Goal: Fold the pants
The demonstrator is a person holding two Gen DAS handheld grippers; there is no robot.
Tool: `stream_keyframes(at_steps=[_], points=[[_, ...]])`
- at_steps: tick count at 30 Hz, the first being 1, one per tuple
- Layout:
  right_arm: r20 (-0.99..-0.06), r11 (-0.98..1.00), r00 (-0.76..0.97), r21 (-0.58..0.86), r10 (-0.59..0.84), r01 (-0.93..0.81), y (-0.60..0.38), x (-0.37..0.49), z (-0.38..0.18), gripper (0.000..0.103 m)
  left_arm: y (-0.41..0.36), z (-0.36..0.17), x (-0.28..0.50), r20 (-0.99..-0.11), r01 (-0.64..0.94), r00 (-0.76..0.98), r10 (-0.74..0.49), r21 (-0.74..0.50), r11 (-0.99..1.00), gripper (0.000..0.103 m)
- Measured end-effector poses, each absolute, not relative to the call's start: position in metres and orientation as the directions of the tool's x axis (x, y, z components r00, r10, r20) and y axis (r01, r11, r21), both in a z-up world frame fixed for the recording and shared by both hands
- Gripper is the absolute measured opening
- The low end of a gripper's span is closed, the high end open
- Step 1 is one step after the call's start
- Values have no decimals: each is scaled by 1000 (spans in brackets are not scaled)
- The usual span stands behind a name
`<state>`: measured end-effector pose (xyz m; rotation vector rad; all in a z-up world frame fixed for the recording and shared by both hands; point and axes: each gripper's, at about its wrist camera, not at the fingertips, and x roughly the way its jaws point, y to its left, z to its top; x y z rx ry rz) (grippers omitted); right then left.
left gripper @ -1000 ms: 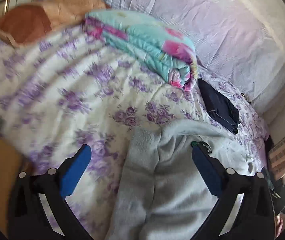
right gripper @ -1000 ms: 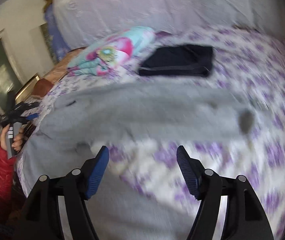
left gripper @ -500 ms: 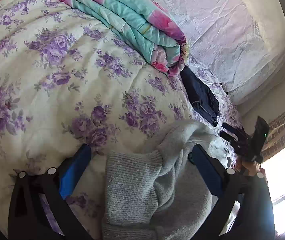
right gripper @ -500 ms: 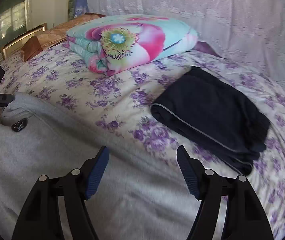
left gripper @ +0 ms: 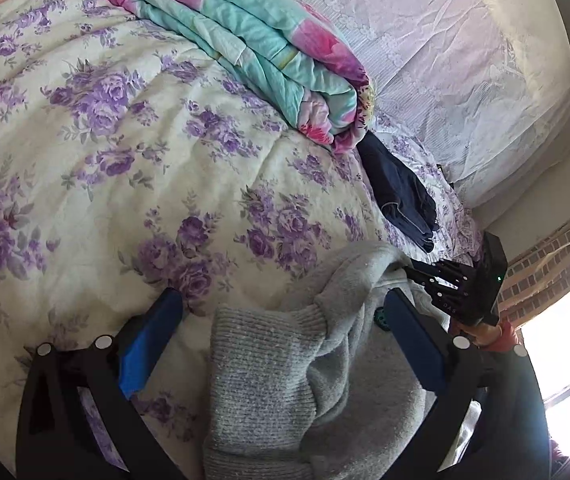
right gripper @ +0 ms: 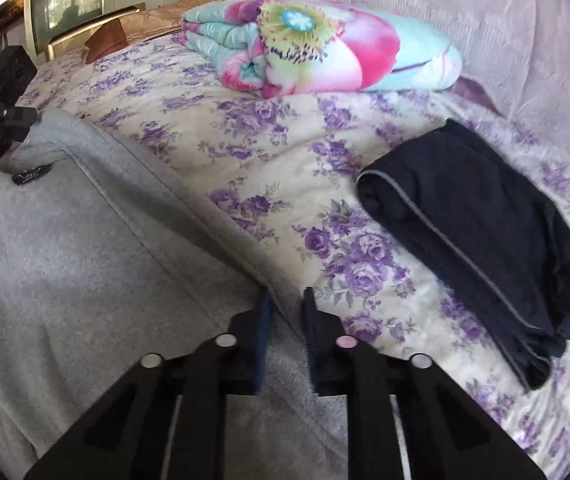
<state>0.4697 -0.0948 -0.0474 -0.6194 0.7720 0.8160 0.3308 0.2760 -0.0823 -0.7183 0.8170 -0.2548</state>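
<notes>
Grey sweatpants (right gripper: 69, 264) lie spread on the floral bed, stretching from lower middle to far left in the right wrist view. My right gripper (right gripper: 287, 312) is shut on the pants' far edge. In the left wrist view the pants (left gripper: 269, 384) are bunched, with a ribbed cuff between my fingers. My left gripper (left gripper: 285, 324) is open, its blue pads either side of the cuff. The right gripper (left gripper: 461, 280) shows at the right, at the pants' other end.
Folded dark navy pants (right gripper: 481, 236) lie on the bed to the right, also in the left wrist view (left gripper: 401, 192). A folded turquoise and pink quilt (right gripper: 321, 44) sits at the back. A white lace curtain (left gripper: 457, 52) hangs behind the bed.
My right gripper has closed from wide open onto the grey pants' edge. The left gripper has stayed open over the cuff, with little movement over the last half second.
</notes>
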Motion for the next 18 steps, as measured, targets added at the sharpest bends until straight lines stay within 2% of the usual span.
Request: stream_keyframes(at_steps=[6, 8, 10, 11, 12, 13, 14, 16, 18], points=[[-699, 590, 583, -281, 414, -757, -113, 414, -8, 10, 285, -81, 322, -530, -58, 702, -476, -709, 703, 98], [-697, 595, 590, -288, 407, -750, -120, 398, 0, 10, 291, -80, 320, -498, -56, 715, -491, -741, 670, 98], [-701, 594, 598, -305, 389, -744, -123, 387, 1, 10, 293, -81, 323, -501, -70, 704, -503, -754, 653, 98], [-703, 596, 600, -308, 383, -742, -123, 383, 2, 10, 291, -81, 325, -516, -75, 690, -507, -747, 660, 94], [-702, 605, 600, -300, 383, -737, -124, 381, 3, 10, 289, -81, 326, -534, -78, 677, -506, -736, 673, 76], [-700, 617, 601, -289, 385, -732, -126, 379, 5, 10, 286, -82, 326, -542, -74, 659, -521, -736, 672, 64], [-699, 627, 603, -281, 385, -727, -127, 377, 7, 10, 285, -82, 324, -544, -77, 651, -530, -741, 667, 57], [-692, 636, 611, -282, 384, -719, -128, 369, 10, 10, 284, -77, 316, -539, -79, 672, -508, -734, 674, 51], [-682, 637, 618, -283, 392, -716, -131, 356, 15, 10, 283, -71, 307, -540, -77, 682, -493, -724, 686, 39]])
